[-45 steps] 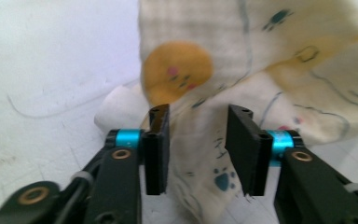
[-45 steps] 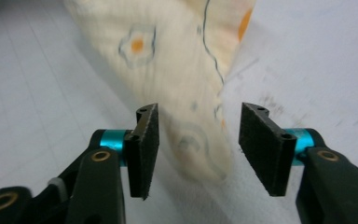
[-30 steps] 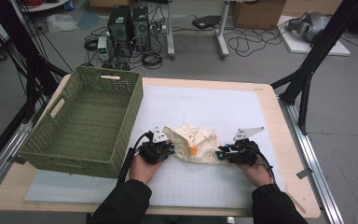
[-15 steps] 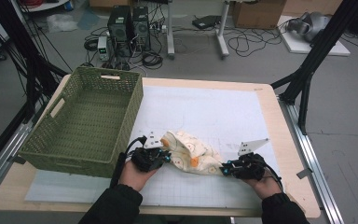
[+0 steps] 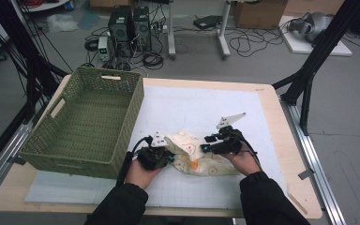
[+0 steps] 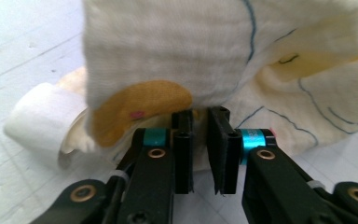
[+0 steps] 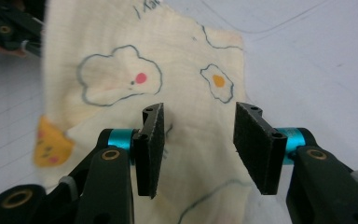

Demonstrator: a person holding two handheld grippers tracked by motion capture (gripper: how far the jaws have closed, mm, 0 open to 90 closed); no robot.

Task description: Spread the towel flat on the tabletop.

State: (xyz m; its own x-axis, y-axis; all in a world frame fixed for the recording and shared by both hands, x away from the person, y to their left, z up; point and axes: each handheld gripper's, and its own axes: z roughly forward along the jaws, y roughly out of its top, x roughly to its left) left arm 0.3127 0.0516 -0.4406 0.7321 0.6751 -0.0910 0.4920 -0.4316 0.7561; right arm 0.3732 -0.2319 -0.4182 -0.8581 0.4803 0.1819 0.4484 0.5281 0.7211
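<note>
Beside the basket [image 5: 82, 124], left gripper [image 5: 161, 157] as before, pinching the cloth [image 5: 194, 157] on the white mat [image 5: 206, 110]. Right gripper [image 5: 212, 145] moved inward since earlier, jaws just spread, cloth apparently loose between them. Cloth's near edge hidden behind hands. Cables on floor beyond.

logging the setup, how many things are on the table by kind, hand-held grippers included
basket: 1
cloth: 1
mat: 1
hand-held grippers: 2, left and right
total: 5
</note>
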